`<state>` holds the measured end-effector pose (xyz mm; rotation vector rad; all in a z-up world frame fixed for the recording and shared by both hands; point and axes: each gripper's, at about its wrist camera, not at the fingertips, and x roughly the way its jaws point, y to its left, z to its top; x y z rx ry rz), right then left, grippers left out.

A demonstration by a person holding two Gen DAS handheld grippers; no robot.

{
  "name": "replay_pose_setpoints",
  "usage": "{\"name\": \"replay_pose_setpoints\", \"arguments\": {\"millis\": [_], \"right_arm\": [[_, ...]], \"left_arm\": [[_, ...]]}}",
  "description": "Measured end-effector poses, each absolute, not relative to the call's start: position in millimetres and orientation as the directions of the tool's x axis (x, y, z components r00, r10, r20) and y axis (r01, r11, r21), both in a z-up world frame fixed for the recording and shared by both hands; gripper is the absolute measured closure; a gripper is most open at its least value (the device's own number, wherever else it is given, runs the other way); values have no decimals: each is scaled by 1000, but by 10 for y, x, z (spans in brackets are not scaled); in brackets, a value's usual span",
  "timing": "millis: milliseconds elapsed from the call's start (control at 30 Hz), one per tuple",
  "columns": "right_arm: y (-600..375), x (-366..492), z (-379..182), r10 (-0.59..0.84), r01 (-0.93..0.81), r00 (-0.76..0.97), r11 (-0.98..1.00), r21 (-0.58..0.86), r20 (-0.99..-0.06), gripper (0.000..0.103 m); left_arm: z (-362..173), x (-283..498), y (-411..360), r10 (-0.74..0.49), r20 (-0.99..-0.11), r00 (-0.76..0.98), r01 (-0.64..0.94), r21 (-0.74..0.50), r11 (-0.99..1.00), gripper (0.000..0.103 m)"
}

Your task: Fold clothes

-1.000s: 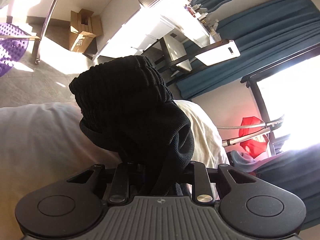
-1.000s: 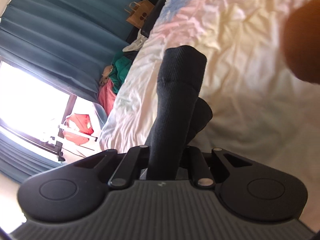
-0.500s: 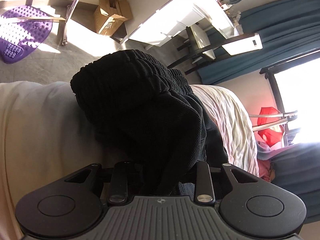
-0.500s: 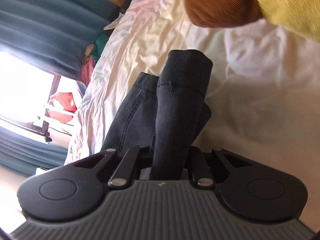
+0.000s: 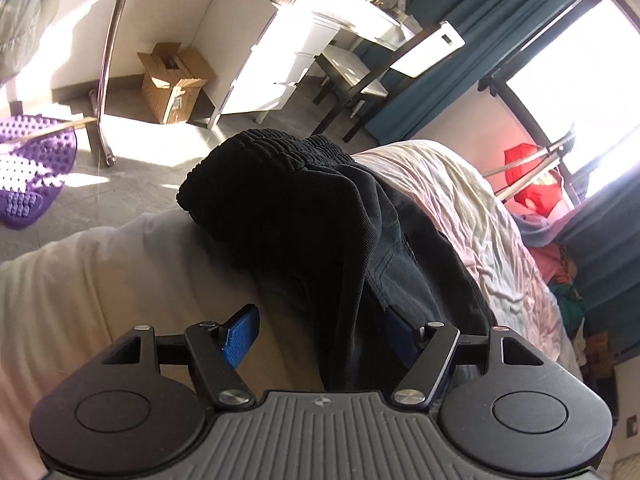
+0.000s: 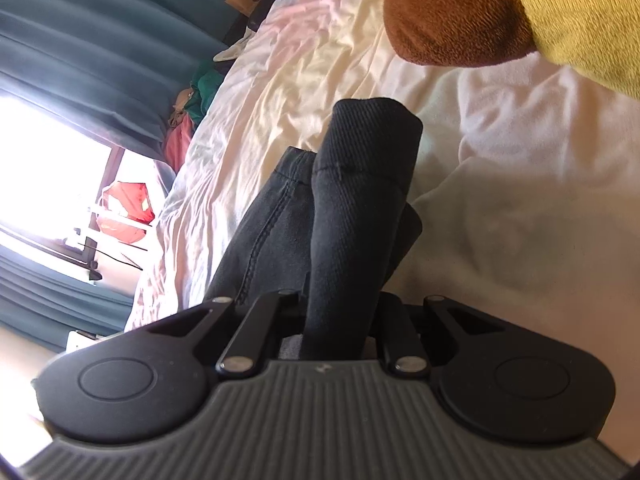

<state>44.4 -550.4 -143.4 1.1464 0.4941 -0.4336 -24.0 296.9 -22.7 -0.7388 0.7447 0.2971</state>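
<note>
In the left wrist view, a purple mat (image 5: 28,168) is seen on the floor at the far left, with a cardboard box (image 5: 172,82) beyond it and a white desk (image 5: 288,36) further right. The black trousers (image 5: 304,216) are laid over the near end of the bed (image 5: 460,200), the ribbed waistband being bunched at the top. The left gripper (image 5: 320,336) is opening — its blue pads (image 5: 240,334) are spread apart, and a fold of the trousers hangs between them; the left pad is clear of the cloth, while contact at the right pad cannot be told. A blue curtain (image 5: 432,40) and a bright window (image 5: 580,72) are seen at the right. In the right wrist view, the window and curtain lie at the left, the crumpled sheet (image 6: 280,92) in the middle. The right gripper (image 6: 336,320) is clamped on a rolled leg of the trousers (image 6: 356,208), which stands up between its jaws — a second grey layer rests beside it on the sheet. A brown and yellow plush shape (image 6: 500,12) is seen at the upper right.
</note>
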Motion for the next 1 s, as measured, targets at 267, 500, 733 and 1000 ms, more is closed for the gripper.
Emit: {"name": "replay_pose_setpoints", "arguments": {"millis": [267,500,733,1000], "right_arm": [[-5541,387,-1416,-65,530,840,313,788,-539,90],[-5549,339,-1345,-61,497,861,320,807,-506,90],[-5538,338,-1309,-64,492,862,347,799,-503,90],[-5542,343,-1303,-59,476,870,359,803,-490,90]], "left_arm": [[288,-355,2413,105,-601,793,-396,-376,838,28],[272,55,1728,37,-567,823,-276,-341,899,26],[-158,567,800,-67,-596,801,-129,-280,951,24],[-784,829,147,-44,-647,761,-42,-117,992,22]]}}
